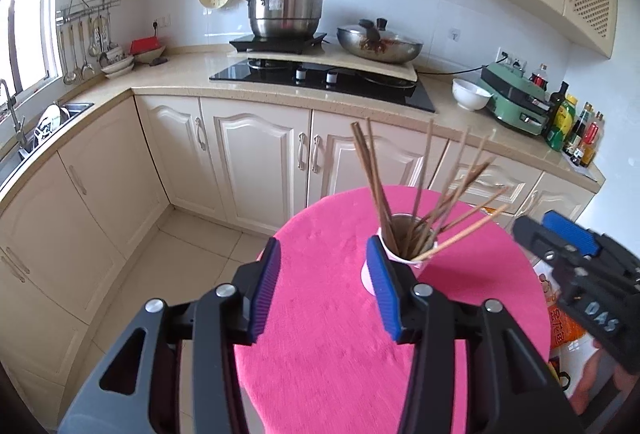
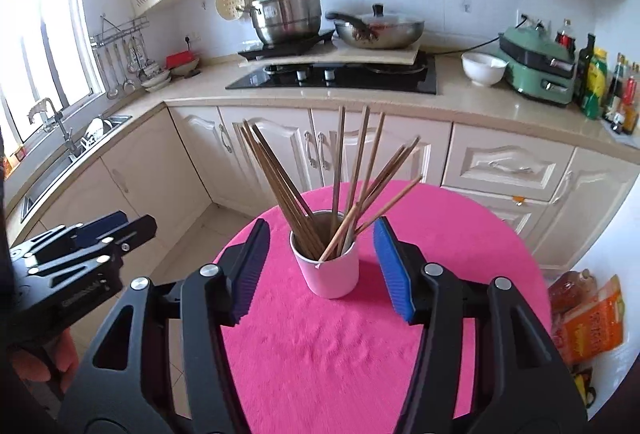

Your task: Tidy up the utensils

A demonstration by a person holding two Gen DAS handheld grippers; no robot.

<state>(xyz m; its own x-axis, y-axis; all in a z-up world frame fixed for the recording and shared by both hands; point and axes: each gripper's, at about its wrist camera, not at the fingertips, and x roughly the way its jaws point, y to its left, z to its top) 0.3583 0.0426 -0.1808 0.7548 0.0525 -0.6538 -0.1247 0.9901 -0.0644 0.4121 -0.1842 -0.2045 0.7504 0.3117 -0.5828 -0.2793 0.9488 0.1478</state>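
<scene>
A white cup stands on the round table under a pink cloth. Several wooden chopsticks stand in it and fan outward. My right gripper is open, its blue pads on either side of the cup in the picture and clear of it. In the left wrist view the cup and chopsticks sit just behind my right-hand finger. My left gripper is open over the pink cloth, with nothing between its pads. Each view shows the other gripper at its edge: the right gripper and the left gripper.
Beyond the table runs an L-shaped counter with a black hob, a steel pot, a lidded wok, a white bowl, a green appliance and bottles. A sink lies left. Food bags lie right of the table.
</scene>
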